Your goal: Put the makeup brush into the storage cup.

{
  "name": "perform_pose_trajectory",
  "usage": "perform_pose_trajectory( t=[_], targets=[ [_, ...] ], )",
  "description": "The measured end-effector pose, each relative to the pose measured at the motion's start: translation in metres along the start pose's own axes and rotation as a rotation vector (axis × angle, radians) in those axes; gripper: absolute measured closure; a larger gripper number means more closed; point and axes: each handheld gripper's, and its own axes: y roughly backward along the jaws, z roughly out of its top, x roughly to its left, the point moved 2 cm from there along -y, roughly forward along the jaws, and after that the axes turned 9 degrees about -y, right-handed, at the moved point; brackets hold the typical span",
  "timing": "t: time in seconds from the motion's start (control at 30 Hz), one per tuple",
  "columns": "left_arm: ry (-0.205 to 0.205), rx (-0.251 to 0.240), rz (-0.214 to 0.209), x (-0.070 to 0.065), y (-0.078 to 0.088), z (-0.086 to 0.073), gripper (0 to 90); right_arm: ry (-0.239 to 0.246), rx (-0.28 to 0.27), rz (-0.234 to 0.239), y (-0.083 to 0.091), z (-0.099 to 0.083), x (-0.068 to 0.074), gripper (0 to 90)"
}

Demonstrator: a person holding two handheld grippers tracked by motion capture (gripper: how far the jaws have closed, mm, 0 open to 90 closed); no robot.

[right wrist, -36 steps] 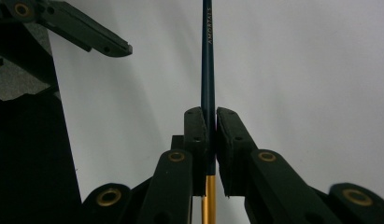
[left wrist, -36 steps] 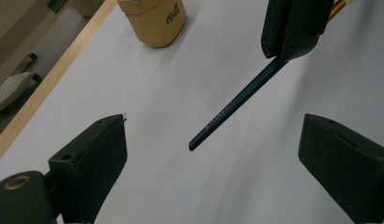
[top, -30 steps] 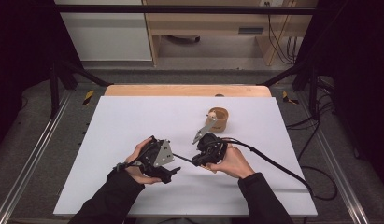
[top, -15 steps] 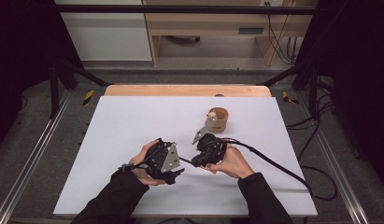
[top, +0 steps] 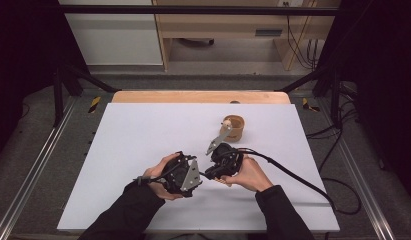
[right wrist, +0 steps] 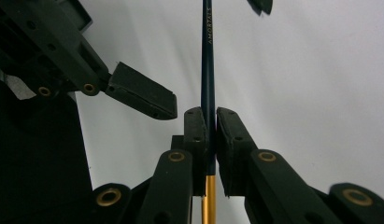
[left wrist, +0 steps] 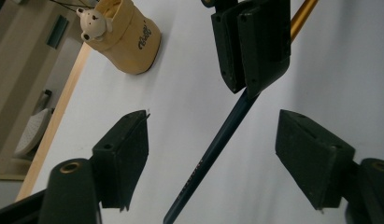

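A dark blue pencil with a gold end is held level above the white table. My right gripper is shut on it near the gold end. My left gripper faces the right gripper, and its jaws stand on either side of the pencil's blue shaft without touching it. These jaws have just been closing. In the high view the left gripper and right gripper meet tip to tip at the table's front middle. One left finger shows beside the pencil.
A tan cup with a small bear figure stands behind the right gripper. The white table top has a wooden strip along its far edge. A black cable trails right from the right gripper.
The left gripper has shifted right toward the right gripper until the two meet. The right hand has kept still with the pencil.
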Motion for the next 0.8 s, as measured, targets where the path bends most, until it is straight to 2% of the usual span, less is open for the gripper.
perform_pose_trajectory(
  t=[0.43, 0.67, 0.8],
  targets=[
    [-0.139, 0.044, 0.015, -0.01, -0.007, 0.003, 46.2, 0.0, 0.005, 0.011, 0.001, -0.001, 0.001, 83.2],
    [-0.175, 0.044, 0.019, -0.012, -0.007, 0.004, 55.3, 0.002, 0.012, 0.017, 0.0, -0.001, 0.002, 83.2],
    [-0.196, 0.054, 0.007, -0.014, -0.009, 0.003, 61.8, 0.006, 0.022, 0.024, -0.001, -0.001, 0.002, 83.2]
  ],
)
